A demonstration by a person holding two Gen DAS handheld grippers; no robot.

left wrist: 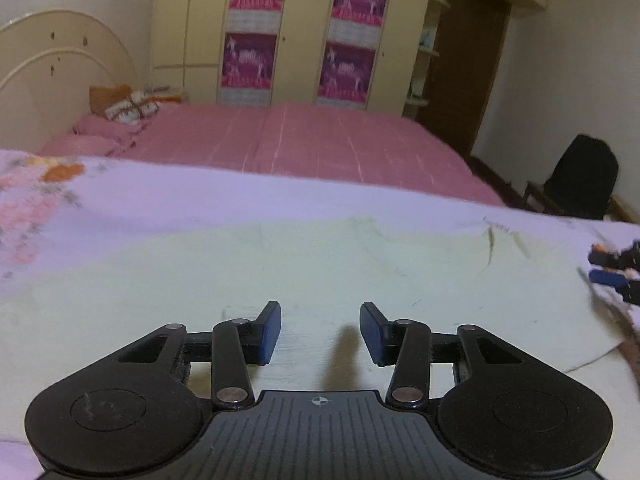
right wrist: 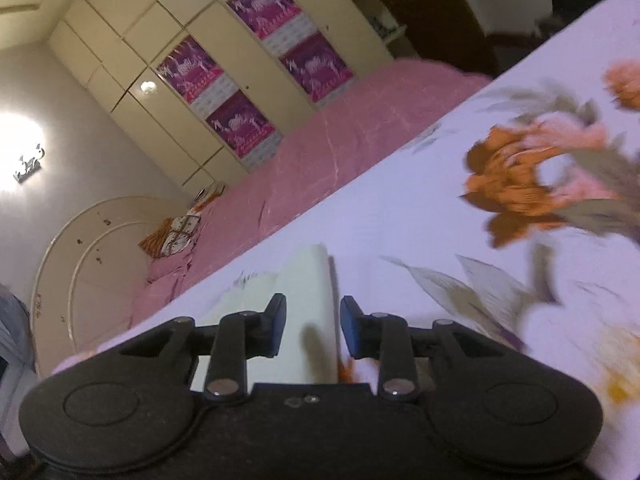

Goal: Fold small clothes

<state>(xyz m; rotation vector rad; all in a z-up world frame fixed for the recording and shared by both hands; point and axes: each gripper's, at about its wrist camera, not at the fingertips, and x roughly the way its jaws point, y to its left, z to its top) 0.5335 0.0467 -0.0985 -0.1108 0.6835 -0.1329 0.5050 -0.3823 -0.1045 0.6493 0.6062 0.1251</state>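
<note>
A pale yellow-green garment (left wrist: 280,268) lies spread flat on a lilac floral sheet (left wrist: 160,196). My left gripper (left wrist: 320,332) is open just above the cloth, near its front part, holding nothing. The right gripper's tips (left wrist: 612,272) show at the far right edge of the left wrist view, at the garment's right end. In the right wrist view my right gripper (right wrist: 313,330) is open, with the garment's end (right wrist: 312,292) lying between its fingers, not pinched.
A pink-covered bed (left wrist: 304,140) with pillows (left wrist: 128,108) lies beyond the sheet's far edge. A cream wardrobe (left wrist: 304,32) stands behind it. A dark chair (left wrist: 580,180) stands at the right by the wall. Large orange flower print (right wrist: 516,184) marks the sheet.
</note>
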